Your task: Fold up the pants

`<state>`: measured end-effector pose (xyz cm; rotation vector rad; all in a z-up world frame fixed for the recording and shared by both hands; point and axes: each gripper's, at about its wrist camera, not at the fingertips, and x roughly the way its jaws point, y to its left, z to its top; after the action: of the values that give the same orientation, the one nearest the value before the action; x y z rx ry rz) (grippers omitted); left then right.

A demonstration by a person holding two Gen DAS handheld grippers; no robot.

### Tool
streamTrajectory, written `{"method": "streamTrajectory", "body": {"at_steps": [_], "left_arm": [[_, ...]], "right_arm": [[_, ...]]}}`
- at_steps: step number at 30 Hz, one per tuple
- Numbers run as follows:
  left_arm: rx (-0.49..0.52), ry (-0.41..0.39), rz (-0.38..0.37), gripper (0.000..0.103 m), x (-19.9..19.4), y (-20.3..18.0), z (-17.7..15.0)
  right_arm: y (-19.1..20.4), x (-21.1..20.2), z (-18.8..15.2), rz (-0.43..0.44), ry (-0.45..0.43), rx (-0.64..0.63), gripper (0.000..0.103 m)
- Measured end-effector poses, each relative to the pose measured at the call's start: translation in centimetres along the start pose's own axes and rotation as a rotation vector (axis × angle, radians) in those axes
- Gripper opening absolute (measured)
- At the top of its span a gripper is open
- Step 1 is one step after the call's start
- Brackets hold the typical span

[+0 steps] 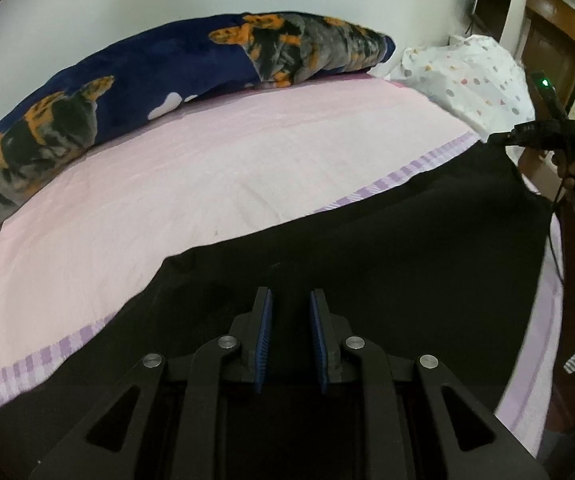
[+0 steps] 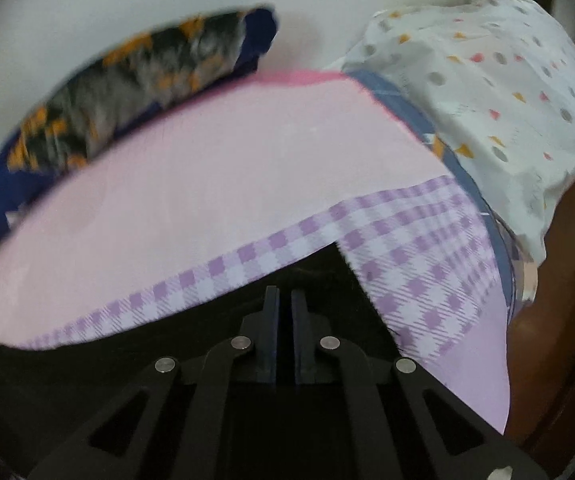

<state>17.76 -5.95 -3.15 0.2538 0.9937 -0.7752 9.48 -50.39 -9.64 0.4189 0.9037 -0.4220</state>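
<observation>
Black pants (image 1: 387, 240) lie spread on a pink bed sheet (image 1: 207, 168) along the near edge of the bed. My left gripper (image 1: 290, 304) hovers over the pants with its blue pads apart and nothing between them. My right gripper (image 2: 283, 300) is over the pants' far corner (image 2: 319, 264), fingers nearly together; whether cloth sits between them cannot be told. In the left wrist view the right gripper (image 1: 499, 139) shows at the pants' far right corner, held by a hand.
A rolled navy blanket with orange and grey print (image 1: 127, 92) lies along the wall. A white dotted pillow (image 1: 467, 76) sits at the bed's far right. The sheet has a purple checked border (image 2: 407, 248). Brown wooden furniture (image 1: 547, 12) stands beyond the bed.
</observation>
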Motion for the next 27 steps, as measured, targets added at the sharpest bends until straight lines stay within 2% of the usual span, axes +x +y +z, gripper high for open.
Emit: {"method": "streamTrajectory", "body": {"at_steps": [4,6,8,11,13,16,18,21,24,25,27], "left_arm": [[-0.017,0.008,-0.016,0.021,-0.3,-0.2,-0.8],[-0.017,0.017,-0.012,0.021,0.0,-0.5,-1.1],[-0.030,0.025,-0.009,0.021,0.4,-0.5,-1.4],[-0.063,0.030,-0.008,0.021,1.0,-0.2,-1.7],[-0.079,0.029,-0.003,0.021,0.8,-0.1,-1.7],[-0.088,0.017,0.004,0.021,-0.6,0.1,-1.9],[-0.104,0.001,0.008,0.025,-2.1,0.6,-2.4],[-0.155,-0.011,0.038,0.033,-3.8,1.8,-3.4],[-0.225,-0.034,0.086,0.033,-6.0,3.4,-5.0],[-0.240,-0.038,0.103,0.033,-6.5,3.7,-5.4],[-0.272,-0.048,0.130,0.034,-7.6,4.5,-6.4]], "right_arm": [[-1.0,-1.0,0.5,-0.022,-0.085,0.047,0.001],[-2.1,0.3,0.8,0.029,-0.046,0.096,0.001],[-2.0,1.4,0.5,0.019,-0.011,0.097,0.004],[-2.5,2.6,0.0,0.002,0.045,0.156,0.011],[-3.0,2.8,-0.2,-0.001,0.064,0.195,0.034],[-2.6,1.4,-0.5,-0.029,0.031,0.164,0.037],[-1.0,0.0,-0.4,-0.019,0.006,0.079,0.036],[2.8,-1.1,-0.6,0.088,0.023,-0.059,0.036],[8.9,-1.1,-1.4,0.279,0.086,-0.201,0.036],[10.3,-1.0,-1.9,0.318,0.104,-0.228,0.036],[15.4,0.0,-3.1,0.451,0.186,-0.313,0.036]]}}
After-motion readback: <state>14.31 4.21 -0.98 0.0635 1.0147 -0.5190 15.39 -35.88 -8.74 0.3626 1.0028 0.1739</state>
